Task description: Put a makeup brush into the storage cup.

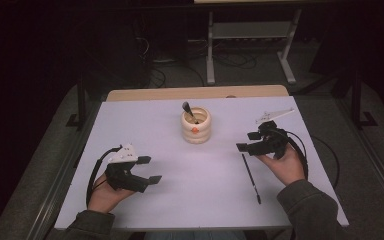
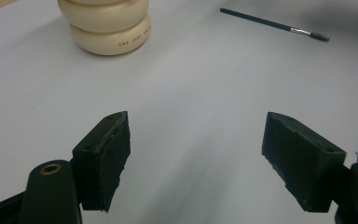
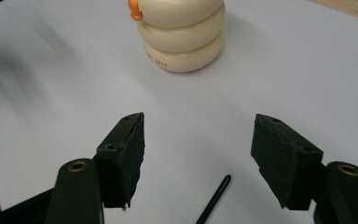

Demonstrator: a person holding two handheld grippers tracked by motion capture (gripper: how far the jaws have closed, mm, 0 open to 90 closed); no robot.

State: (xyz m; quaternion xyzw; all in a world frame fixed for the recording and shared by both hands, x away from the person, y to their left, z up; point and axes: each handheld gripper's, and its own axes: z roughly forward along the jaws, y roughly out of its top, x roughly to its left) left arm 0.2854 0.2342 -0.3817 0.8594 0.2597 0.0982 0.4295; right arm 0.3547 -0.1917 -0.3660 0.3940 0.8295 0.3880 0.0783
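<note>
A cream ringed pot (image 1: 196, 127) with an orange spot stands at the middle of the white table, and a dark-handled brush (image 1: 187, 109) leans inside it. A second thin black brush (image 1: 251, 177) lies flat at the right. My right gripper (image 1: 247, 141) hovers just above that brush's far end, open, with nothing between its pads. In the right gripper view the brush's handle tip (image 3: 214, 200) lies on the table below my gripper (image 3: 198, 156), with the pot (image 3: 184, 37) ahead. My left gripper (image 1: 151, 169) rests open at the front left. It (image 2: 196, 158) faces the pot (image 2: 107, 28) and the lying brush (image 2: 275, 25).
The white table top (image 1: 180, 205) has a wooden strip (image 1: 195, 93) along its far edge. Behind the table a grey metal stand (image 1: 250, 45) and cables sit on the dark floor. Table edges run close to both hands.
</note>
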